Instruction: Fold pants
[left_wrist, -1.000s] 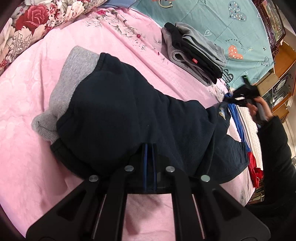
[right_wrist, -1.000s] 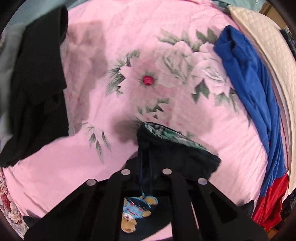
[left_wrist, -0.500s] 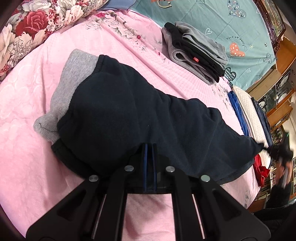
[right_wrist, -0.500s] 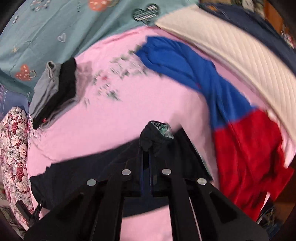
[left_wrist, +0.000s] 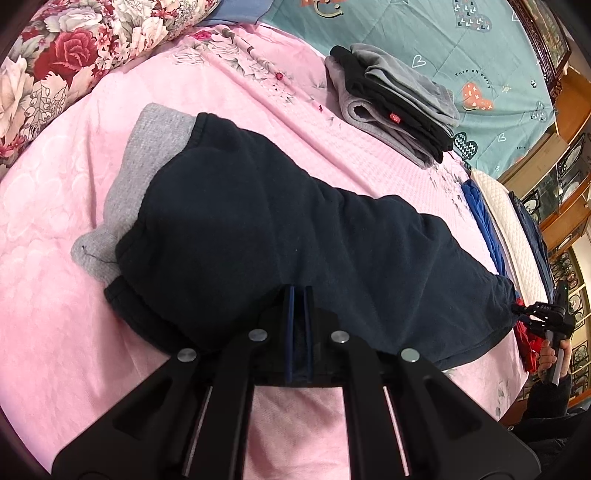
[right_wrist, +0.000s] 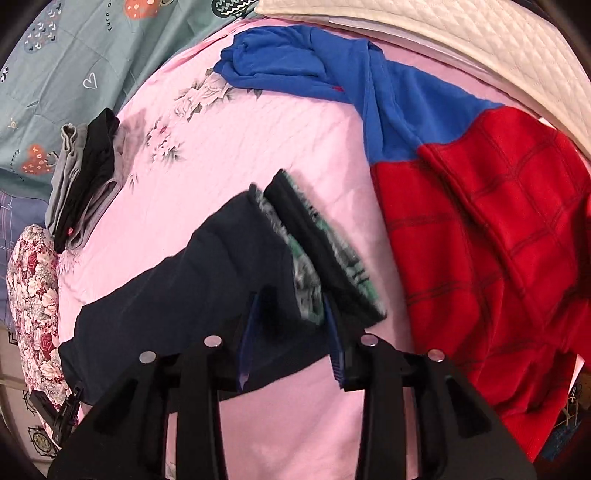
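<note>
Dark pants (left_wrist: 277, 229) lie stretched across the pink bed (left_wrist: 55, 314); the left gripper (left_wrist: 298, 332) is clamped on their near edge, the right gripper (right_wrist: 291, 332) spread apart around the waistband. Folded clothes (left_wrist: 399, 107) sit beyond, wooden cabinets (left_wrist: 565, 177) behind.

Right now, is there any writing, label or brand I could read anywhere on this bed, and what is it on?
"Turn off worry": printed on the teal quilt, beside an orange heart.
Small red tag on the folded black garment in the stack: marks too small to read.
Nothing readable on the dark pants.
</note>
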